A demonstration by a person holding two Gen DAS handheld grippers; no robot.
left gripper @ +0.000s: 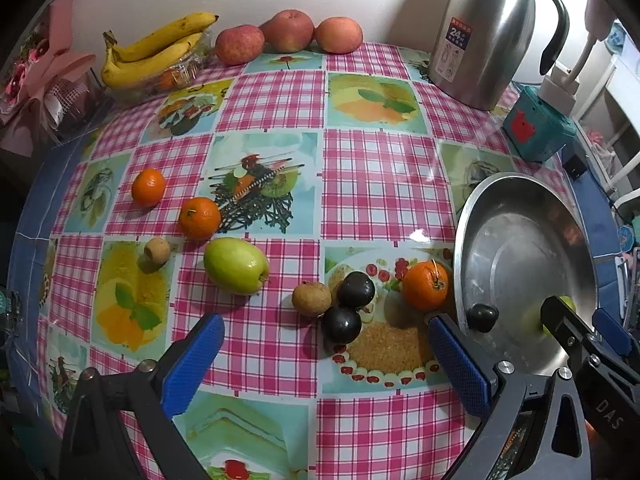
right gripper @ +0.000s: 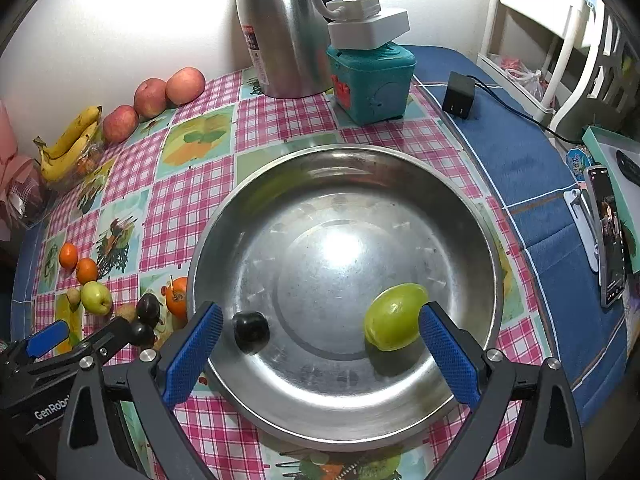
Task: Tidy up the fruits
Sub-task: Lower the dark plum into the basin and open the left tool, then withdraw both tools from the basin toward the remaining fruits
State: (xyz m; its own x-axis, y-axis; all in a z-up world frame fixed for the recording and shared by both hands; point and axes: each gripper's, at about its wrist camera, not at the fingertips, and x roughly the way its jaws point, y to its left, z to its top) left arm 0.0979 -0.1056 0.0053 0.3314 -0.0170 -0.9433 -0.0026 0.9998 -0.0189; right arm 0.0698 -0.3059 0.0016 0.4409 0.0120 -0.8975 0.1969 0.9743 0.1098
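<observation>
A steel bowl [right gripper: 472, 216] [left gripper: 492, 216] holds a green fruit [right gripper: 394, 316] and a dark plum [right gripper: 250, 331]. My right gripper [right gripper: 320, 336] is open over the bowl, the green fruit lying loose against its right finger. My left gripper [left gripper: 324, 340] is open above the table left of the bowl. In front of it lie two dark plums [left gripper: 356, 290] [left gripper: 341, 324], a brown fruit [left gripper: 311, 299], an orange [left gripper: 425, 285], a green apple [left gripper: 236, 266], a small brown fruit [left gripper: 156, 252] and two tangerines [left gripper: 199, 218] [left gripper: 148, 187].
Bananas [left gripper: 152, 50] over a clear tray and three red apples [left gripper: 288, 32] sit at the far edge by the wall. A steel thermos jug [left gripper: 484, 36], a teal box [left gripper: 536, 126] and a black charger [right gripper: 460, 96] stand behind the bowl. A phone [right gripper: 608, 236] lies at right.
</observation>
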